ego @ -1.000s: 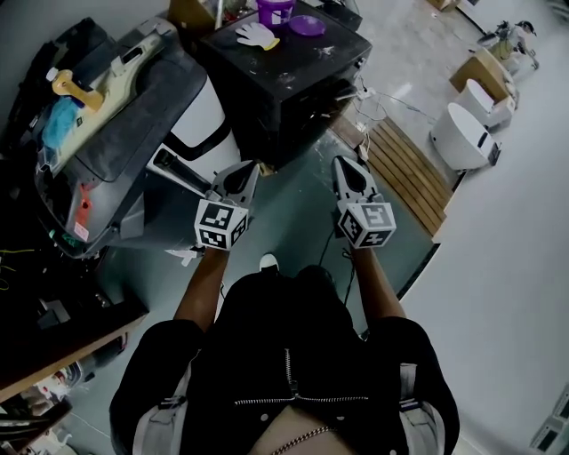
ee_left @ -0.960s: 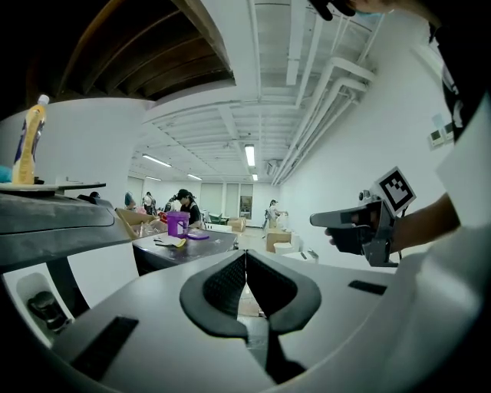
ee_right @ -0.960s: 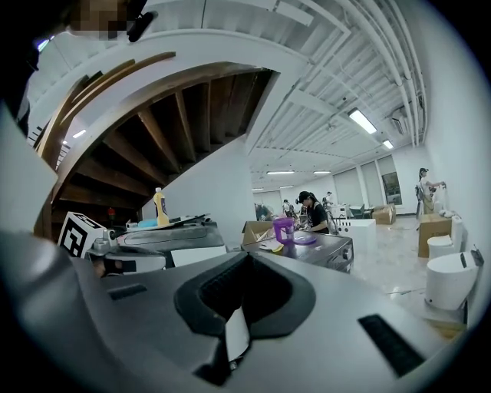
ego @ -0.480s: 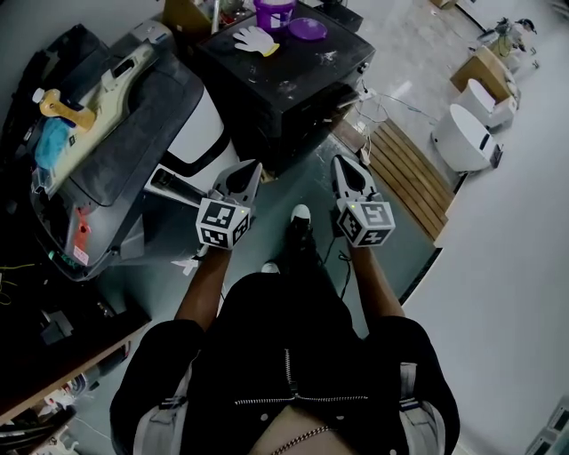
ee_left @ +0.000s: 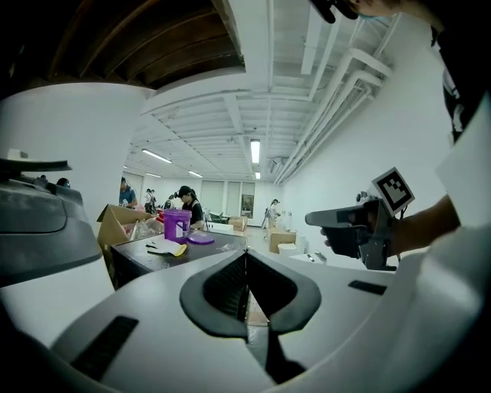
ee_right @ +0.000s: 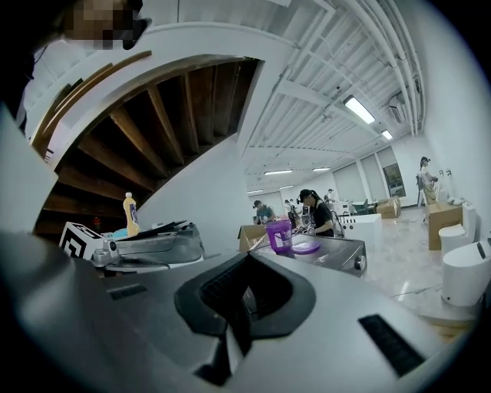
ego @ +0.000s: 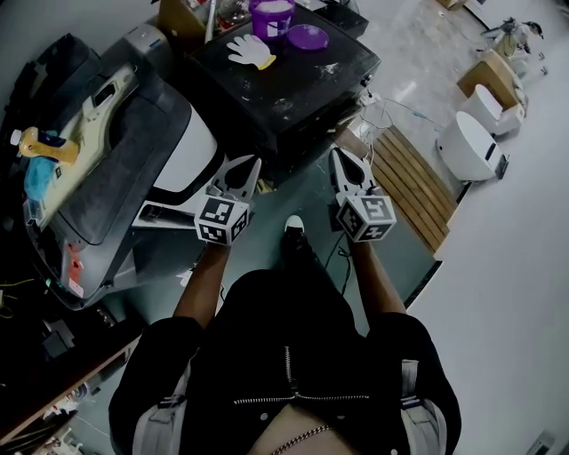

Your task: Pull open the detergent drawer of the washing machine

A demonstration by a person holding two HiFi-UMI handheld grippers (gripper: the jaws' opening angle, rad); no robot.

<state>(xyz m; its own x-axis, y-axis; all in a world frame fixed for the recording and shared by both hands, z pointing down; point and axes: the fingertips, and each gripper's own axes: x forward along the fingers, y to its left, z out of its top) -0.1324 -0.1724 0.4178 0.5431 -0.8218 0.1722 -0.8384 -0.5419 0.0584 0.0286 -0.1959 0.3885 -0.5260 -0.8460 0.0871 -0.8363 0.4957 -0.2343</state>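
Observation:
The washing machine, white in front with a dark grey top, stands at the left of the head view; it also shows in the right gripper view. A white flat part sticks out of its front, beside my left gripper; I cannot tell whether it is the drawer. My left gripper is shut and empty, held in the air just right of the machine, its jaws meeting at the tip. My right gripper is shut and empty too, hanging over the floor further right and touching nothing.
A black cabinet beyond the grippers carries a purple bucket, a purple lid and a white glove. On the machine's top lies a yellow bottle. A wooden slatted pallet and cables lie on the floor at right.
The person has stepped forward with both shut grippers carried along side by side. The machine and the black cabinet have come nearer, and a shoe now shows between the arms.

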